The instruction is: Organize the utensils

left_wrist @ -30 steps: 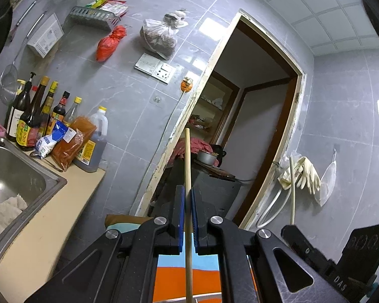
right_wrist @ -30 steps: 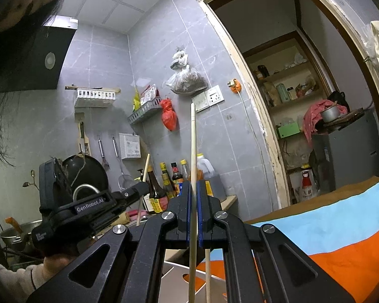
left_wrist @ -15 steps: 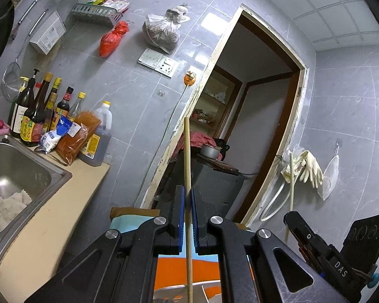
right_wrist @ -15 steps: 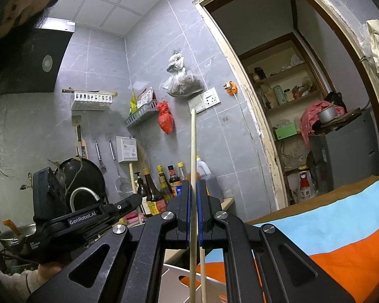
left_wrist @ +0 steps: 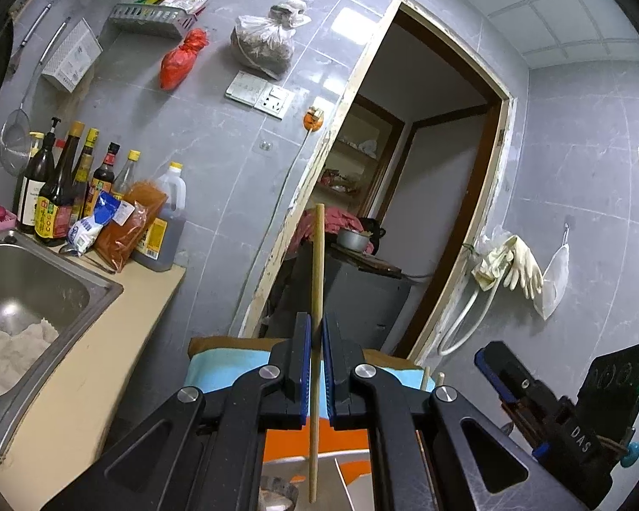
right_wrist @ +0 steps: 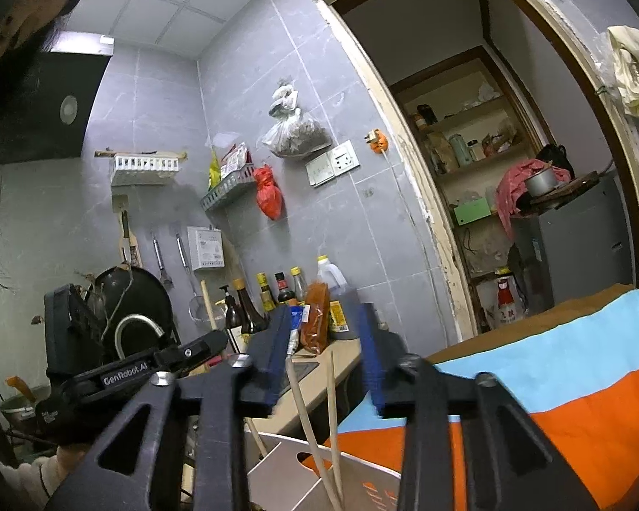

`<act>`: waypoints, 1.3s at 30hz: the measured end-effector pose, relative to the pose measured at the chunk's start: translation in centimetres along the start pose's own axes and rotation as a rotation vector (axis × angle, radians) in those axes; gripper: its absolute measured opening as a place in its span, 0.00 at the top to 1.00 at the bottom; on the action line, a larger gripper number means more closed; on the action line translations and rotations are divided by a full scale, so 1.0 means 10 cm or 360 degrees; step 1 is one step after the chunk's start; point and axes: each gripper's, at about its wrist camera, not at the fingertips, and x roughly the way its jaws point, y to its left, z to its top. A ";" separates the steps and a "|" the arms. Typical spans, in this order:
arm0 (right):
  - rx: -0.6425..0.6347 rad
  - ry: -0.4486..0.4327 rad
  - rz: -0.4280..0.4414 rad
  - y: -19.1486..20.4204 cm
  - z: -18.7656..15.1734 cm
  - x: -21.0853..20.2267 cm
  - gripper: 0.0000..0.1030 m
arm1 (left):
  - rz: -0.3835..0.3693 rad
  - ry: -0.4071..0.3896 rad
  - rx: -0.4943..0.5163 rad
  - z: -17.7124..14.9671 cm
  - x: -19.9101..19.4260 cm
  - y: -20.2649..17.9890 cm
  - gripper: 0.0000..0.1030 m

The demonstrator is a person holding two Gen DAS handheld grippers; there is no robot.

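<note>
Left gripper (left_wrist: 315,336) jaws clamped; right gripper (right_wrist: 326,332) jaws apparently parted.

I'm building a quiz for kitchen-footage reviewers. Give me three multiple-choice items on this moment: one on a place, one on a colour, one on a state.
1. Where do the loose chopsticks stand?
A. In the white holder
B. In the sink
C. On the shelf

2. What colour is the bag hanging under the wall basket?
A. Green
B. Red
C. Blue

3. How is the right claw?
A. Shut on a chopstick
B. Open
C. Out of view

Answers: A, they rise from it; B, it shows plain red; B, its fingers stand wide apart, while the left claw grips a chopstick.
</note>
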 end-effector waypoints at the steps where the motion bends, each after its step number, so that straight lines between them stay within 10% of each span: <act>1: 0.0000 0.0004 -0.0007 0.00 0.01 -0.02 0.71 | 0.0002 0.0013 0.0000 0.00 0.00 0.00 0.94; 7: -0.0013 0.0041 -0.0054 0.03 0.09 -0.11 0.66 | 0.0028 0.0095 -0.0035 0.03 -0.05 -0.01 0.56; 25: -0.0042 0.0209 -0.0287 0.12 0.75 -0.90 0.19 | 0.0255 0.0232 0.0080 0.18 -0.69 -0.78 0.08; 39: -0.0082 0.0315 -0.0464 0.21 1.02 -2.10 0.02 | 0.0572 0.0201 0.0198 -0.04 -1.66 -1.72 0.01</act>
